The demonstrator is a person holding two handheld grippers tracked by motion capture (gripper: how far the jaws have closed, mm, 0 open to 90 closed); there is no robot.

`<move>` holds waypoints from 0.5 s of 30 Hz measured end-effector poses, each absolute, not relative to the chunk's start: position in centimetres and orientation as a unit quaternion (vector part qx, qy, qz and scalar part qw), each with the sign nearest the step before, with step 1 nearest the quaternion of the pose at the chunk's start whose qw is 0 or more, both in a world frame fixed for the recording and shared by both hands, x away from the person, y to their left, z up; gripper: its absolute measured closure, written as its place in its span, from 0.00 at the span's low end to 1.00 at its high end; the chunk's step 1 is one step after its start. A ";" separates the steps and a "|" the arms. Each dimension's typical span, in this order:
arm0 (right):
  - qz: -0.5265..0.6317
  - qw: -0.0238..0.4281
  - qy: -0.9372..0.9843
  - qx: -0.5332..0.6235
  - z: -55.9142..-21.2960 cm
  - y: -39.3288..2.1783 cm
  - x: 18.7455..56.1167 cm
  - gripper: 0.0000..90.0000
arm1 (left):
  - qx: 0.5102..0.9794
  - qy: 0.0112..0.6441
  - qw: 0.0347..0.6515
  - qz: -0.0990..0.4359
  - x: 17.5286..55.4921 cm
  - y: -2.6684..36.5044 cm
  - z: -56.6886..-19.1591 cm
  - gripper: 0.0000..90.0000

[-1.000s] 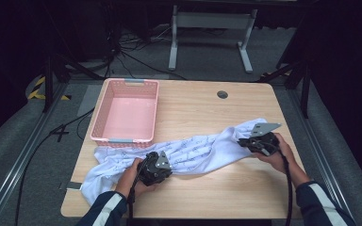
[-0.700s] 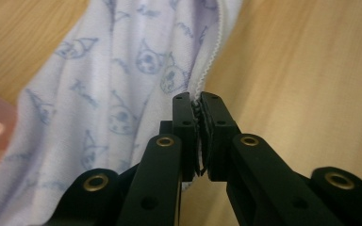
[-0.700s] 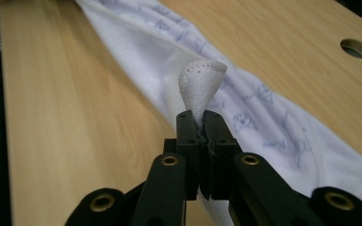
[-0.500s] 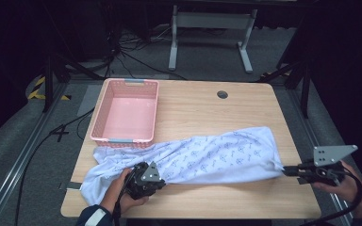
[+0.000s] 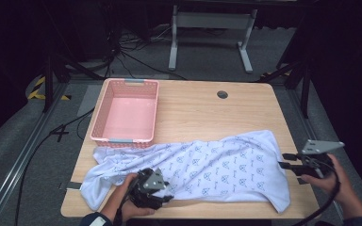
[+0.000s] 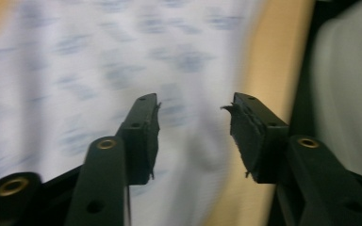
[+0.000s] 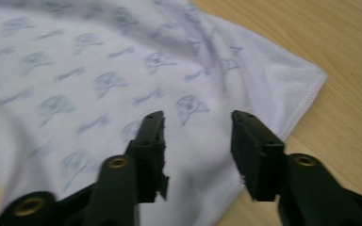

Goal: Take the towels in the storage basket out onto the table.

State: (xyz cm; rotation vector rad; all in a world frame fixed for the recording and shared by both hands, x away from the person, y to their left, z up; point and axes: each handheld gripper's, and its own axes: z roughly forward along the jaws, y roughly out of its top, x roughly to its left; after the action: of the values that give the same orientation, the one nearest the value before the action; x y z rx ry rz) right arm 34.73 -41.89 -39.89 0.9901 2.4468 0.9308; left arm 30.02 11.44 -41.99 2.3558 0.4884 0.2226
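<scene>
— High view first: where does the cloth [image 5: 207, 167] lie, and where are the two tools?

— It is a white sheet with a blue print, spread flat across the lower half of the wooden table [image 5: 202, 108], from lower left to lower right; its upper left edge touches the pink basket [image 5: 126, 112]; the left gripper [image 5: 166, 195] sits on the cloth's lower edge at bottom centre-left, and the right gripper [image 5: 283, 161] hangs at the right edge of the frame, just beside the cloth's right hem.

— How wide do the jaws of the left one stand?

— Left gripper view shows them partly parted, having just been opening; the cloth [image 6: 122, 70] lies under and beyond the gap, blurred; the pads [image 6: 143, 136] press on nothing, so it has let go.

— And the right one?

— Right gripper view gives the same: jaws about half apart, just been opening; the printed cloth [image 7: 89, 80] lies below them with its stitched corner at the right of the frame on bare wood [image 7: 311, 42]; nothing is pinched between the pads [image 7: 152, 150]; released.
</scene>
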 end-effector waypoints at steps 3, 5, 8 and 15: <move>0.325 0.154 0.858 0.367 -41.9 -40.1 37.0 0.69 | 0.899 0.261 0.323 0.140 31.4 14.2 -42.4 0.60; 0.318 0.155 0.855 0.379 -43.0 -39.1 38.3 0.75 | 0.892 0.293 0.317 0.133 32.1 15.5 -42.9 0.62; 0.317 0.143 0.853 0.389 -43.7 -38.6 39.3 0.80 | 0.890 0.311 0.308 0.130 32.6 16.3 -43.4 0.67; 0.288 0.182 0.843 0.417 -44.6 -39.4 44.4 0.95 | 0.908 0.303 0.276 0.089 32.1 14.7 -45.2 0.70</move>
State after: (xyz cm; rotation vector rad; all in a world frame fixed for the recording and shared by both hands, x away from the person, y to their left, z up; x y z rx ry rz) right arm 44.43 -39.36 -44.55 1.1764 2.3804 0.8117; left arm 32.10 14.70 -45.18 2.4395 0.8139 0.2387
